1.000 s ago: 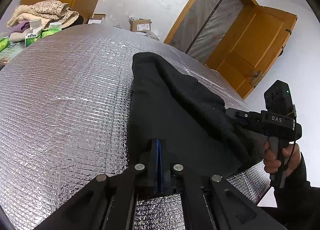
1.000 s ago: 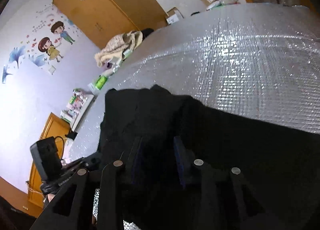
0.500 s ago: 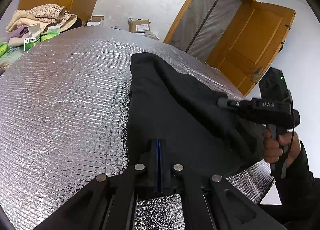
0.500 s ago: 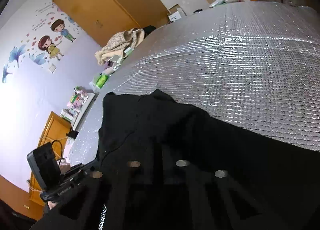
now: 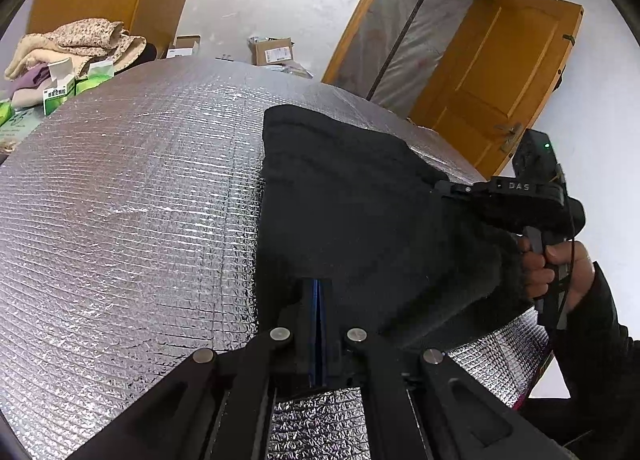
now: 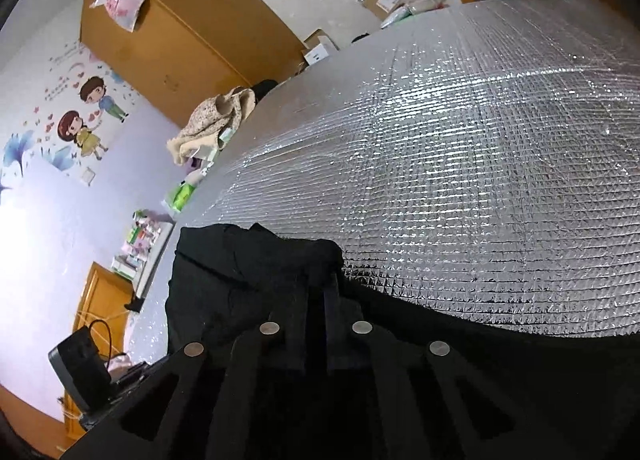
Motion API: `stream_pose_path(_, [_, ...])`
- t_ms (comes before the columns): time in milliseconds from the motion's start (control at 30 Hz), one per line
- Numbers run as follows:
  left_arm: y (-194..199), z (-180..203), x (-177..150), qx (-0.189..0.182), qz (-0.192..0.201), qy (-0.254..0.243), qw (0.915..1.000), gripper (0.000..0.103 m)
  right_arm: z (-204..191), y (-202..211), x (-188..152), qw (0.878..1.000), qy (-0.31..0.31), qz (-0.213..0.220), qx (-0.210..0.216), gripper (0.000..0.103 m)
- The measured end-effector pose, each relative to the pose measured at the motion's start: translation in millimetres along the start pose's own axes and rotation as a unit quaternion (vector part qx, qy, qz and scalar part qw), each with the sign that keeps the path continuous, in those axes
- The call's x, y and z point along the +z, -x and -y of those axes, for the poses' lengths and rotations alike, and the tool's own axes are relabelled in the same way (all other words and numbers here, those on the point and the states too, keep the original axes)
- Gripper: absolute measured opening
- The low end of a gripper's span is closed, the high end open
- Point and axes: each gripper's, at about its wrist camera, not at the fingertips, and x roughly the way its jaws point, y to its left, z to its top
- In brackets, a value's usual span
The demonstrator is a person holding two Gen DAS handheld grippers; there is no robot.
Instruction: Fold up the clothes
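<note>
Left wrist view
My left gripper (image 5: 317, 300): the two fingers are pressed together. They pinch the near edge of the black garment (image 5: 360, 216).
Black garment: it lies on the shiny silver cover (image 5: 120, 220), on the right half of it. The far end reaches up toward the wooden door (image 5: 500, 72). The right side is bunched up and lifted.
My right gripper (image 5: 444, 185): it comes in from the right, over the lifted side of the garment. Its tip is down in the dark cloth, so I cannot tell from here how its fingers stand.
My right hand (image 5: 556, 272): it holds the handle of that gripper, just past the edge of the silver cover.
Far left: a pile of soft cloths (image 5: 76, 44) and some green and white boxes (image 5: 60, 92) sit beyond the cover.
Far middle: a brown cardboard box (image 5: 274, 51) sits by the wall.

Right wrist view
My right gripper (image 6: 316, 292): the fingers are close together with a fold of the black garment (image 6: 248, 272) between them. They pinch it.
Black garment: it fills the low part of the view and lies over the near edge of the silver cover (image 6: 460, 180). One corner sticks up by my fingers.
My left gripper (image 6: 80, 376): I see only its black back part at the bottom left.
Wall: there is a picture of a boy and a girl (image 6: 86, 116).
Tall cupboard: a big wooden cupboard (image 6: 180, 32) has a white and pink bag (image 6: 120, 6) on top.
</note>
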Motion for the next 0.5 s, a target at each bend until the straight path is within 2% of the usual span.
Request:
stream_pose_path(33, [0, 1, 1, 0.003, -0.003, 0.001, 1.0, 0.002, -2, 2, 0, 1.0, 0.004, 0.001, -0.002, 0.013])
stream_pose_path(167, [3, 5, 8, 0.011, -0.004, 0.002, 0.9999, 0.002, -21, 28, -5, 0.999, 0.035, 0.03, -0.012, 0.014])
stream_pose_path(300, [13, 16, 11, 0.0, 0.015, -0.012, 0.9998, 0.002, -47, 56, -21, 0.994, 0.09, 0.048, 0.031, 0.014])
stream_pose_path(400, [15, 27, 12, -0.017, 0.019, -0.032, 0.9992, 0.002, -64, 54, -44, 0.989, 0.135, 0.011, 0.063, 0.014])
stream_pose_path(500, [13, 36, 5, -0.036, 0.007, -0.049, 0.9982, 0.002, -55, 38, -68, 0.987, 0.146, -0.039, 0.045, 0.014])
